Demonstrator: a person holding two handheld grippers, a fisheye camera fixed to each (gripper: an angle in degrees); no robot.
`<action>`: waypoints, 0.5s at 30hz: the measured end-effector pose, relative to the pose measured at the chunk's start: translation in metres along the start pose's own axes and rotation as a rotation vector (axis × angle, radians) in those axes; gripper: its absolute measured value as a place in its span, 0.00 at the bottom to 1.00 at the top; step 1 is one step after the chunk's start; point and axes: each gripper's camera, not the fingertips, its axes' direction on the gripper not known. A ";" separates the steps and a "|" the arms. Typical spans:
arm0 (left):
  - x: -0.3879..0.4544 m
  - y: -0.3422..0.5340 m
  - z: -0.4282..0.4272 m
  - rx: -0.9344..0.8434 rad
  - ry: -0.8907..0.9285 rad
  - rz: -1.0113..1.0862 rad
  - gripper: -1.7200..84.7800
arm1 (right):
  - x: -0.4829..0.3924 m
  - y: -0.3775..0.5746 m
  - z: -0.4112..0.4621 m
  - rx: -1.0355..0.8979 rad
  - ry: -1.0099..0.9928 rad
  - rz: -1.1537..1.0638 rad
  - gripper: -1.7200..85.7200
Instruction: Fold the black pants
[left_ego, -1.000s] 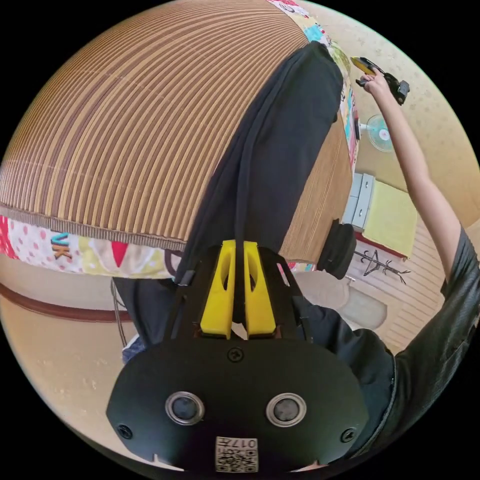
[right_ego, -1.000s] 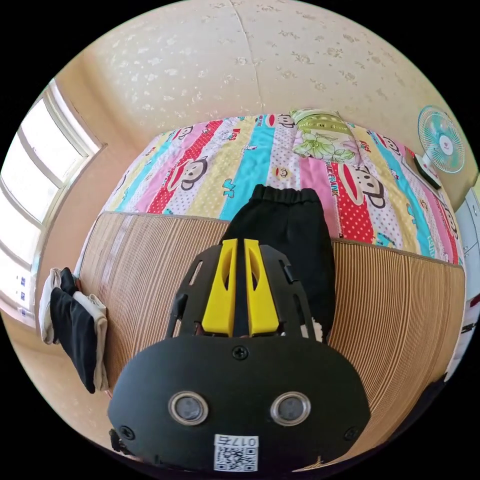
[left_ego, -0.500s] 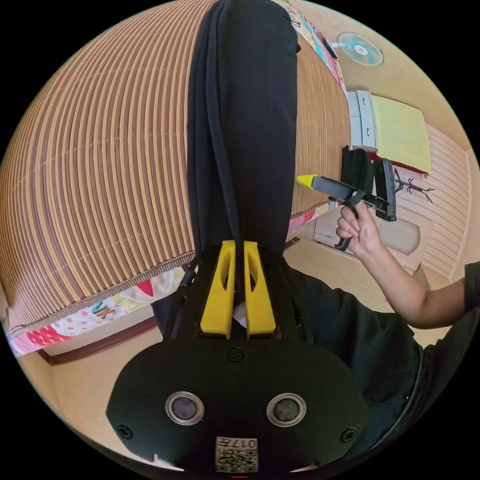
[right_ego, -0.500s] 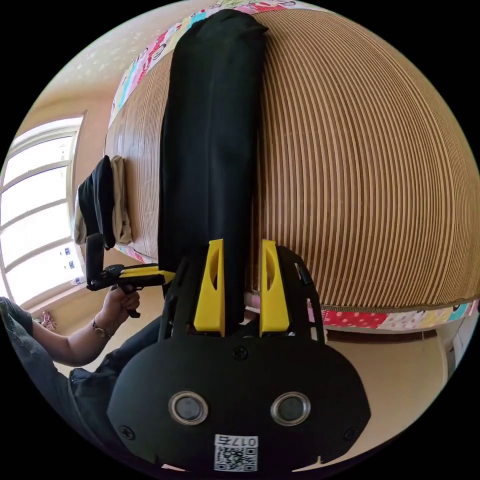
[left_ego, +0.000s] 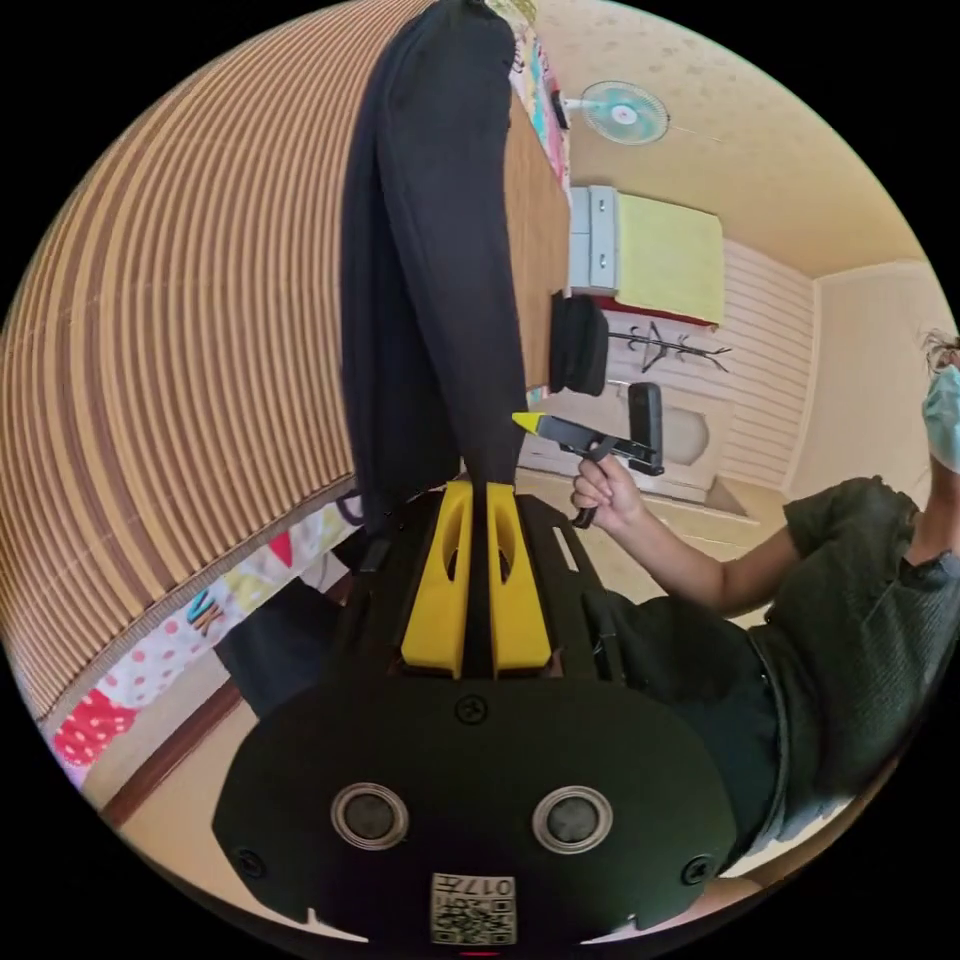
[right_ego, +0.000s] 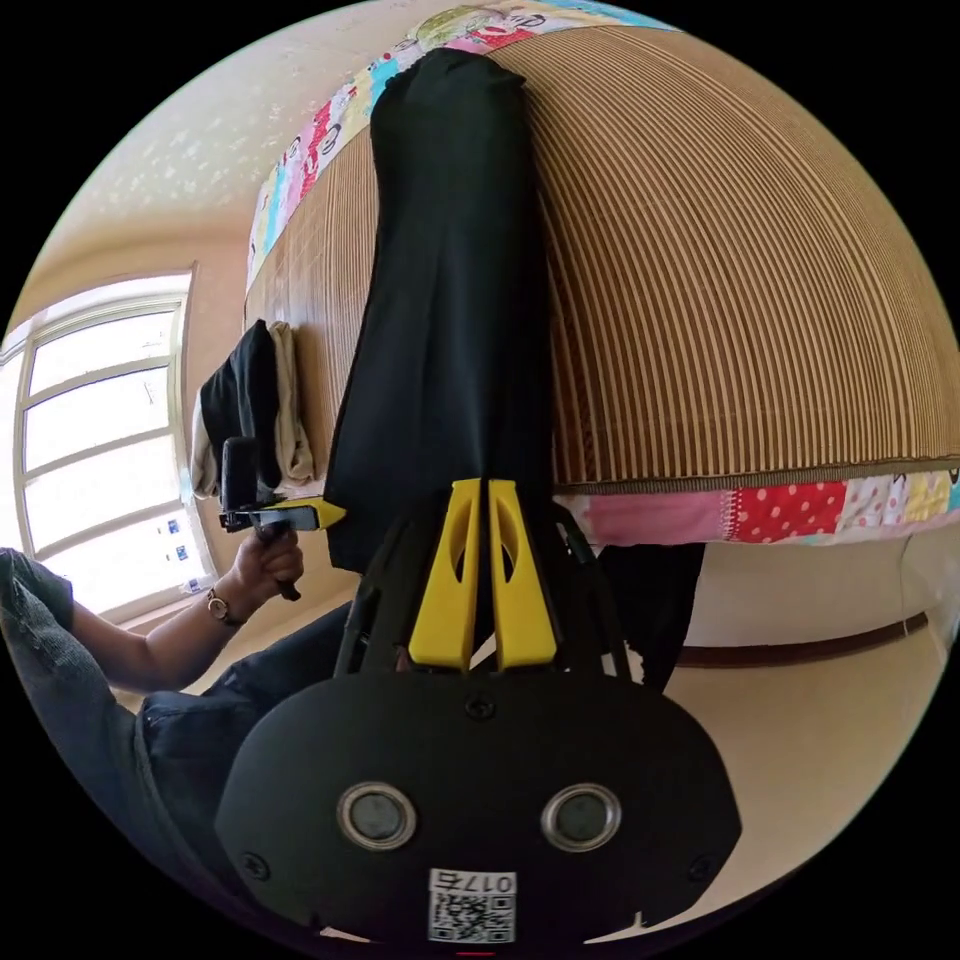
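The black pants lie stretched lengthwise on a striped bamboo mat, their near end hanging off the bed's edge. My left gripper is shut on that near end, with black cloth pinched between its yellow jaws. In the right gripper view the pants run away from me to the far side of the mat. My right gripper is shut on the same near end. Each gripper also appears in the other's view at the pants' side edge: the right gripper and the left gripper, each held in a hand.
The mat covers a bed with a colourful patterned sheet. A pile of folded clothes sits at the mat's edge. A fan and a drawer cabinet stand beyond the bed. The person's body is close behind the grippers.
My right gripper came from up high down to the near end of the pants, stood open around the cloth, and has now shut on it. The left gripper stayed shut.
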 end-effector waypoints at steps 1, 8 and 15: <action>-0.009 0.002 0.008 -0.027 -0.045 -0.035 0.03 | 0.004 -0.001 0.005 -0.006 0.009 0.000 0.05; -0.018 0.009 -0.003 0.054 -0.251 -0.118 0.11 | 0.052 -0.020 -0.010 -0.053 0.060 -0.032 0.10; -0.032 -0.062 -0.055 0.231 -0.148 -0.059 0.19 | 0.128 -0.106 -0.055 0.035 -0.208 -0.058 0.15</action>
